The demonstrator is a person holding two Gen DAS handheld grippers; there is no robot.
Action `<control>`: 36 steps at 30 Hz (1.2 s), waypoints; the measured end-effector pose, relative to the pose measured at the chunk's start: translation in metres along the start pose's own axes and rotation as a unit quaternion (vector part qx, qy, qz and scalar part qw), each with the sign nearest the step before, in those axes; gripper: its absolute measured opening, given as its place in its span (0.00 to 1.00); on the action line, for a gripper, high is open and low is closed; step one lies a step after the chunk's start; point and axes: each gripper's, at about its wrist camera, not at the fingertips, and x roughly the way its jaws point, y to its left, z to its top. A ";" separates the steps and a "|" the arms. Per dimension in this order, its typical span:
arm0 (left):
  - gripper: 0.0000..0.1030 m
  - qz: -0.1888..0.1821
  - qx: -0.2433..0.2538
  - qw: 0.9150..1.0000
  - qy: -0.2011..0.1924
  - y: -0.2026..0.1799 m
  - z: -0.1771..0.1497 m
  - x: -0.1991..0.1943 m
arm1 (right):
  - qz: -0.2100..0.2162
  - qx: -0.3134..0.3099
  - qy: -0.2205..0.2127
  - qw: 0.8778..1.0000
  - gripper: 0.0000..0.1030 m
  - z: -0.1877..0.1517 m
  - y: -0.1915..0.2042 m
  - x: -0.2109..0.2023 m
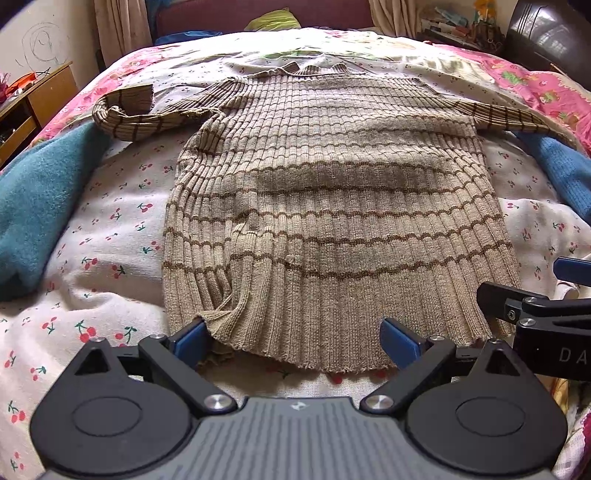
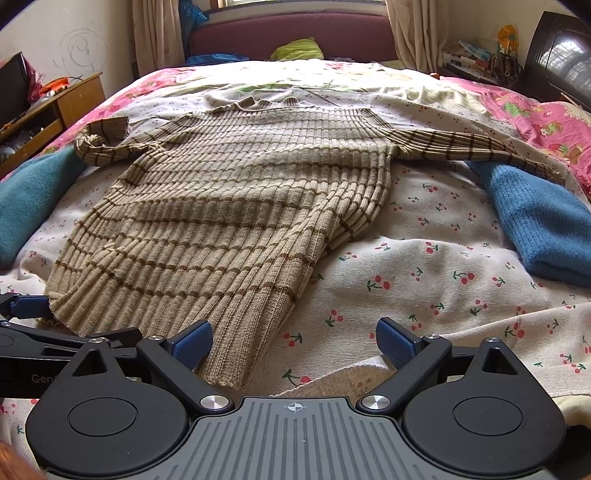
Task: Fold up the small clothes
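With both the left tongs and right tongs spread wide, empty, at the sweater's hem, gripping one layer risked a skewed fold.

left wrist cam: looked forward, low, close over sweater hem | right wrist cam: same heading, set rightward of sweater | shared: sweater, bed, headboard

Beige ribbed sweater w/ brown stripes, flat, sleeves out, left cuff folded back.
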 end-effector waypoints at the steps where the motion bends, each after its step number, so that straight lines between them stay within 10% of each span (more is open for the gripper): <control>1: 1.00 0.000 -0.001 1.000 0.003 0.000 0.000 0.001 | 0.001 0.000 0.001 1.000 0.93 0.000 0.000 0.001; 11: 1.00 -0.008 0.008 1.000 0.020 0.000 0.002 0.001 | 0.021 -0.004 0.007 1.000 0.83 0.002 -0.005 0.001; 21: 1.00 -0.045 -0.023 0.999 0.012 0.017 0.009 -0.014 | 0.060 0.028 0.017 0.998 0.44 0.007 -0.046 -0.006; 36: 1.00 -0.014 -0.013 1.000 -0.005 0.033 0.019 -0.019 | 0.195 0.000 0.027 0.980 0.37 0.029 0.015 0.022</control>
